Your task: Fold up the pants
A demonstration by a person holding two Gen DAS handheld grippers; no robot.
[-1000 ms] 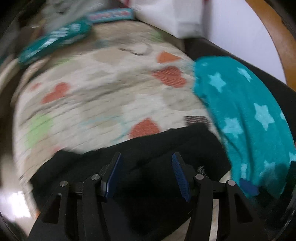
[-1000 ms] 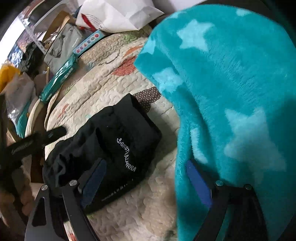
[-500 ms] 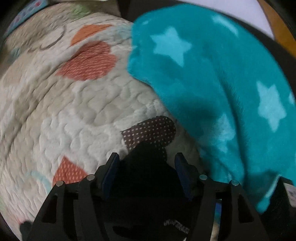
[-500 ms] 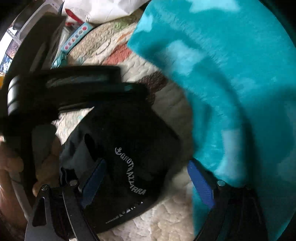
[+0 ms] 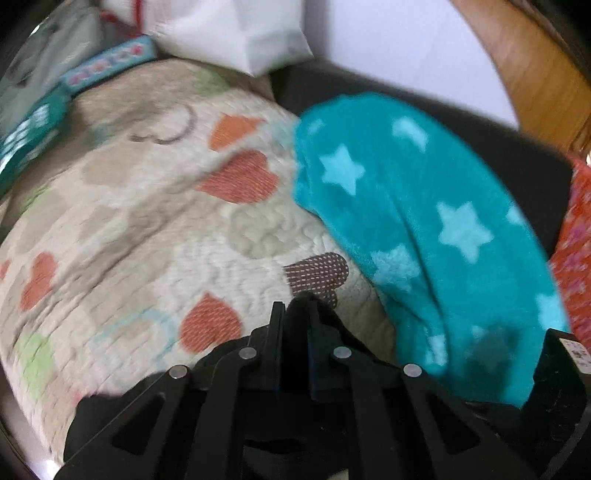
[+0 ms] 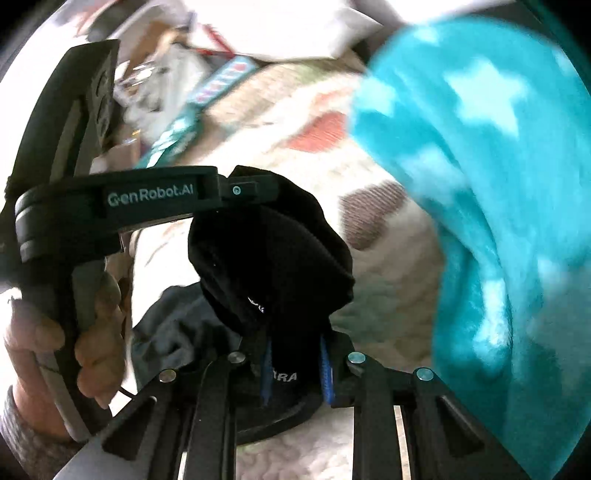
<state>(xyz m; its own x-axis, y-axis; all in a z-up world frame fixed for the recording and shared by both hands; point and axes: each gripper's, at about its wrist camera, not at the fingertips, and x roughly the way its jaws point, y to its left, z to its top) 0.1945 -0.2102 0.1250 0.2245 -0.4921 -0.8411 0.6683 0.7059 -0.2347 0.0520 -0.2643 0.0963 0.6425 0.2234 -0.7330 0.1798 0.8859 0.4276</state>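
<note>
Clenched: left gripper (image 5: 295,317), low centre of the left wrist view, black jaws pinching a dark fold of the black pants (image 5: 301,308) just below a brown dotted patch (image 5: 317,272) on the quilt. Closing at the bottom centre of the right wrist view: right gripper (image 6: 295,369), blue ribbed pads (image 6: 326,369) pressing both sides of the same soft black pants (image 6: 273,254), white lettering showing between the pads. Bunched into a rounded, hanging lump at mid-frame, top corner caught by the left gripper (image 6: 258,190) entering from the left edge as a long black bar. Wrapped around that tool's handle at lower left: a hand (image 6: 48,339), fingers curled, grey knit sleeve (image 6: 22,439) at the wrist. Both tools angled steeply down toward the bed. Underneath: puffy cream quilt (image 5: 147,229), stitched in wavy lines, with orange hearts and pale green shapes. Along the right side of both views: fluffy teal fleece blanket (image 5: 424,229) with lighter stars. Upper left of the left wrist view: white paper bag (image 5: 236,33) and flat teal boxes (image 5: 33,125), blurred.
</note>
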